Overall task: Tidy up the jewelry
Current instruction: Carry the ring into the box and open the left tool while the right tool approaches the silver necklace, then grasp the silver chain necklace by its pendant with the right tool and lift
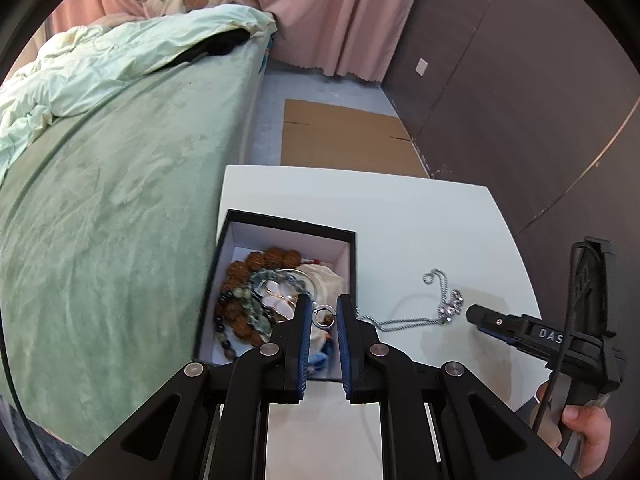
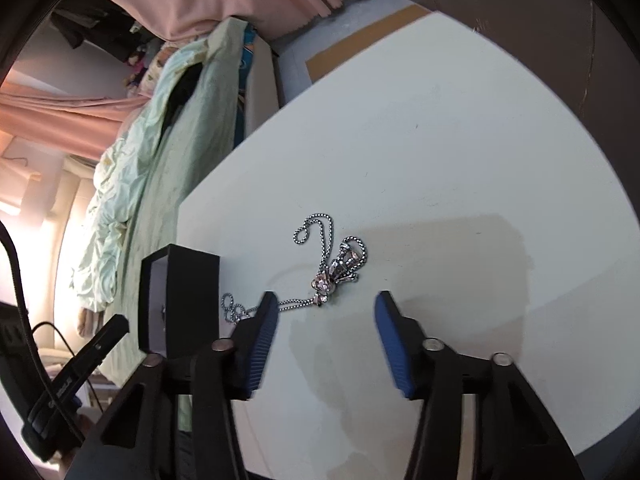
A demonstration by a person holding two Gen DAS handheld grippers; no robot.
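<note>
A black jewelry box (image 1: 280, 288) with a white lining sits on the white table (image 1: 400, 224), holding brown, green and dark bead bracelets (image 1: 256, 288). My left gripper (image 1: 323, 312) hovers over the box's right side, jaws narrowly apart, with a small silver ring piece (image 1: 323, 317) between them. A silver chain necklace with crystal pendant (image 2: 332, 272) lies on the table right of the box (image 2: 180, 300); it also shows in the left wrist view (image 1: 440, 304). My right gripper (image 2: 326, 308) is open, low over the table just before the pendant.
A bed with green sheet (image 1: 100, 200) and pale quilt borders the table's left edge. Flat cardboard (image 1: 344, 136) lies on the floor beyond the table. Pink curtains (image 1: 332, 12) and a dark wall (image 1: 520, 80) stand behind.
</note>
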